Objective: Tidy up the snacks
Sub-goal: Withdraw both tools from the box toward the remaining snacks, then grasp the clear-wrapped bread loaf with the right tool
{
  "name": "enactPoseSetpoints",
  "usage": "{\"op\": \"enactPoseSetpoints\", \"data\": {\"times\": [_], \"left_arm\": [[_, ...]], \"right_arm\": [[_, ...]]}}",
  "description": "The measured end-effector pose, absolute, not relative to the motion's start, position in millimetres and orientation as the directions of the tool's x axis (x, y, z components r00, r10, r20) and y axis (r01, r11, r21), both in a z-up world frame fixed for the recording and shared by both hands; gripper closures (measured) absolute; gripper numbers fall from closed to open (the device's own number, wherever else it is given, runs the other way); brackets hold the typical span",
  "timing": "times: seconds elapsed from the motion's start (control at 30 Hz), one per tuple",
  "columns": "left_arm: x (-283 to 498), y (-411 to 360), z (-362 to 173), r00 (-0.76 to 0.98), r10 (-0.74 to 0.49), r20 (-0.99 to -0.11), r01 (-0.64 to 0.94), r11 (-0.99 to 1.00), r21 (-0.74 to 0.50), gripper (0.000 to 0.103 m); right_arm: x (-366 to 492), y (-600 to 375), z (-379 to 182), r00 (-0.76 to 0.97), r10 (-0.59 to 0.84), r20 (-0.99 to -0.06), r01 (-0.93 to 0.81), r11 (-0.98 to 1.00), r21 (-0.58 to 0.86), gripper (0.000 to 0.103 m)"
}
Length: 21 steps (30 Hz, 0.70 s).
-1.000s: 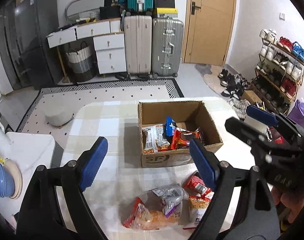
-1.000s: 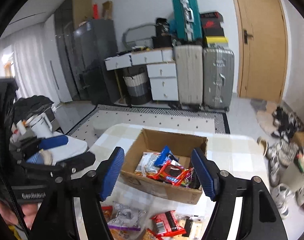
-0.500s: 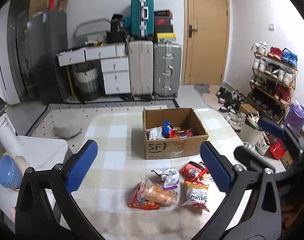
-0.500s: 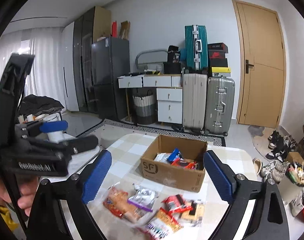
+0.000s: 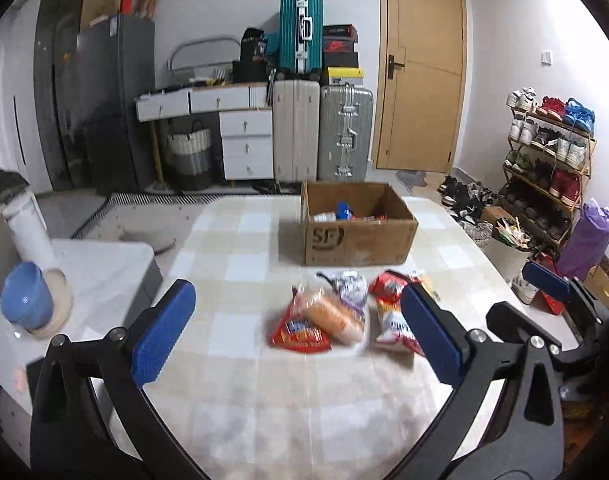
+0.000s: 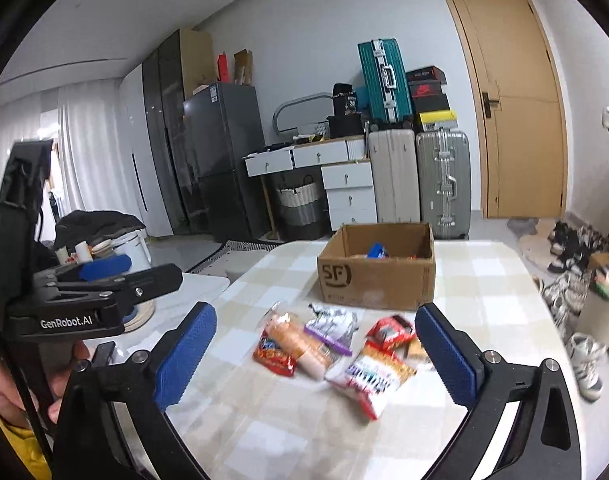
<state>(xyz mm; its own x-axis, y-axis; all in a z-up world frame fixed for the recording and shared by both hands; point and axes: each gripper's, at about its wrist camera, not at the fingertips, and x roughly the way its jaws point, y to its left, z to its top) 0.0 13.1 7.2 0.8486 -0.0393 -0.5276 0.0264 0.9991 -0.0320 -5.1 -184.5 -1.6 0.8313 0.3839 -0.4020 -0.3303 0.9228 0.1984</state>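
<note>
A brown cardboard box (image 5: 360, 236) (image 6: 378, 276) stands on the checked table (image 5: 264, 392) with several snack packets inside. In front of it lie loose packets: an orange-red bag (image 5: 324, 316) (image 6: 292, 340), a silver and purple one (image 5: 348, 284) (image 6: 332, 324), a red one (image 5: 388, 284) (image 6: 392, 328) and a white and red one (image 5: 392, 324) (image 6: 374, 372). My left gripper (image 5: 298, 332) is open and empty, well short of the pile. My right gripper (image 6: 316, 354) is still opening its jaws, nothing between them, also short of the pile.
A white side table (image 5: 104, 264) at the left carries a blue bowl (image 5: 26, 300). Suitcases (image 5: 320, 132), drawers and a door stand behind. A shoe rack (image 5: 548, 160) and a bin (image 5: 508, 244) sit at the right. A hand (image 6: 8, 380) holds the left gripper's handle.
Both grippers have drawn back from the box and spread their jaws wider. The box now looks smaller and the loose packets lie further ahead of the fingers.
</note>
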Motion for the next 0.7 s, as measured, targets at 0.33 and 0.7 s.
{"op": "enactPoseSetpoints", "data": {"times": [0.33,0.7], "left_arm": [[35,35,-58,0.781,-0.038,-0.624,-0.012,0.997,-0.076,0.0],[87,54,-106,0.751,-0.047,-0.659,-0.038,0.993,-0.114,0.0]], "right_arm": [[20,-179,-43,0.776,0.4,-0.488,-0.323,0.916,0.238,0.002],[92,-153,-87,0.662,0.496,-0.562,-0.396,0.868,0.299,0.002]]}}
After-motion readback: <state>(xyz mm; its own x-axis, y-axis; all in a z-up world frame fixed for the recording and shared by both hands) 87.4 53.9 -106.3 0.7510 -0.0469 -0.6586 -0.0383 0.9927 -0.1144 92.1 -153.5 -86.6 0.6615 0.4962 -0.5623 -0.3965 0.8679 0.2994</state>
